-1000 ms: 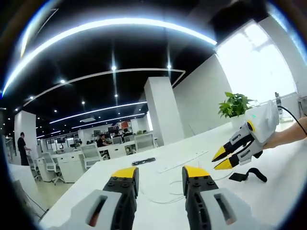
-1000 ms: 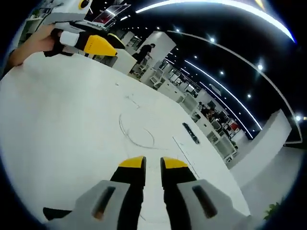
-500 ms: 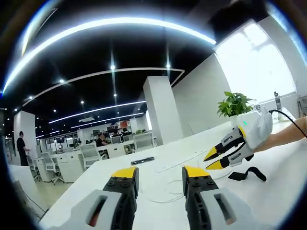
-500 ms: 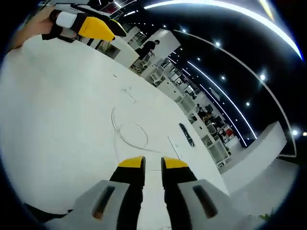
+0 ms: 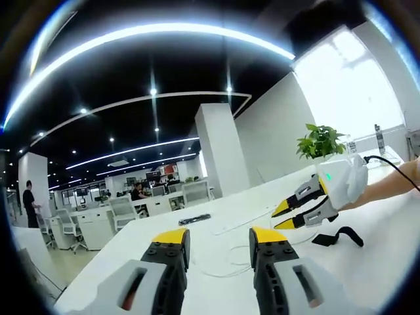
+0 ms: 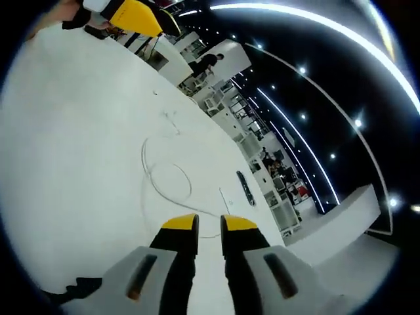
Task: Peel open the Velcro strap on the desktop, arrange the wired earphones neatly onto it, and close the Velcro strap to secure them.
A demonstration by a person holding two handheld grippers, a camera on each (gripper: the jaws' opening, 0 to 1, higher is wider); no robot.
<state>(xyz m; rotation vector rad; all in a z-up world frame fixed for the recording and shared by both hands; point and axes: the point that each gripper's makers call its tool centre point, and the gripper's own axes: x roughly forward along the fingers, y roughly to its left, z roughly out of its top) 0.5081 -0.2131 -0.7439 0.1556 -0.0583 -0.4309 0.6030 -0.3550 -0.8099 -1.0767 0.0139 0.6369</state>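
A long white table (image 5: 394, 249) in an open office. In the left gripper view, the left gripper (image 5: 216, 239) hovers above the table, its two yellow-tipped fingers well apart and empty. Ahead of them, between and just beyond the tips, lies the thin white cable of the wired earphones (image 5: 226, 270) in a loose loop. Off to the right of those fingers, the right gripper (image 5: 283, 215) hangs over the table with its fingers slightly apart, holding nothing. The black Velcro strap (image 5: 338, 237) lies flat just below and behind it — nearer the right gripper than the left, its long axis running roughly side to side. In the right gripper view, the earphone loop (image 6: 164, 180) lies ahead of the near-together fingers.
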